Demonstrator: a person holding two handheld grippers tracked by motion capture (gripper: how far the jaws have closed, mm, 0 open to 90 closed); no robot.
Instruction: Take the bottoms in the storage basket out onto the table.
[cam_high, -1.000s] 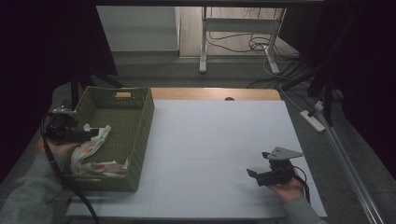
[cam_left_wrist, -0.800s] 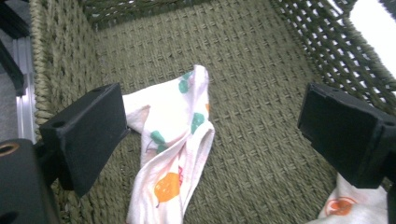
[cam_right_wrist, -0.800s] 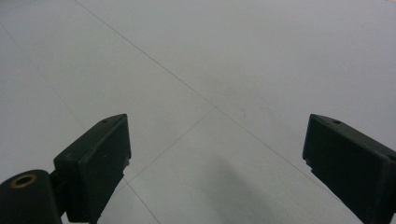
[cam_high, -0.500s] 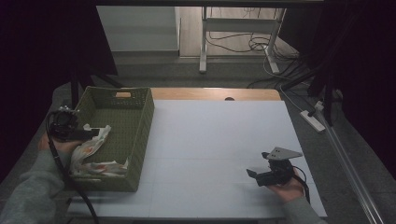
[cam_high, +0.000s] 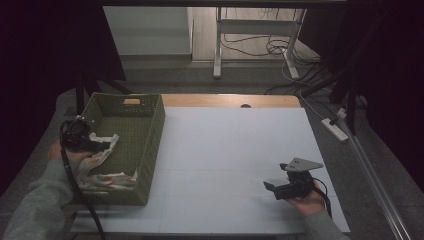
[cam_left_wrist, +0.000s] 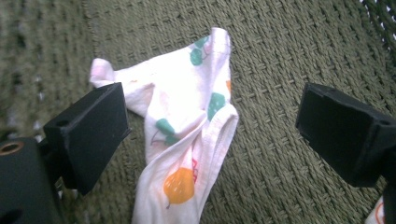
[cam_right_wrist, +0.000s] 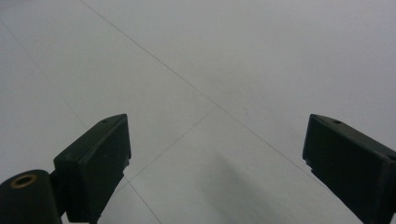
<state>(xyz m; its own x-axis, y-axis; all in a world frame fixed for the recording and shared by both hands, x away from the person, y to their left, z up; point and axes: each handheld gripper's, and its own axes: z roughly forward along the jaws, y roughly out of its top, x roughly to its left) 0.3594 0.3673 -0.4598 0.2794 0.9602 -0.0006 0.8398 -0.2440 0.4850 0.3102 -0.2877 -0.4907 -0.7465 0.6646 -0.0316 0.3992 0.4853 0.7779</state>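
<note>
Cloth (cam_left_wrist: 187, 140): a white piece printed with green and orange fruit shapes, seen crumpled on the woven floor of the green basket (cam_high: 150, 145) in the left gripper view. In the high view the cloth (cam_high: 102, 162) is seen lying in the near left part of the basket, one fold raised toward the left wall, the rest heaped at the near end.

The basket is placed at the left side of the white table (cam_high: 225, 150), its handle cut-out at the far end wall.

Left gripper (cam_left_wrist: 212, 135): held over the basket's left rim in the high view (cam_high: 80, 136), pointed into the basket. Its jaws are spread wide, one on each side of the cloth's raised fold. Nothing is gripped; whether the left jaw touches the cloth's edge cannot be told.

Right gripper (cam_high: 287, 187): held low over the near right part of the table, well apart from the basket, in the person's right hand (cam_high: 307, 202). In the right gripper view (cam_right_wrist: 215, 172) its jaws are seen wide apart with bare table surface and faint seam lines between them. Nothing is held.

A grey sleeve (cam_high: 35, 205) is seen on the left forearm, with a black cable (cam_high: 75, 185) trailing along it.
</note>
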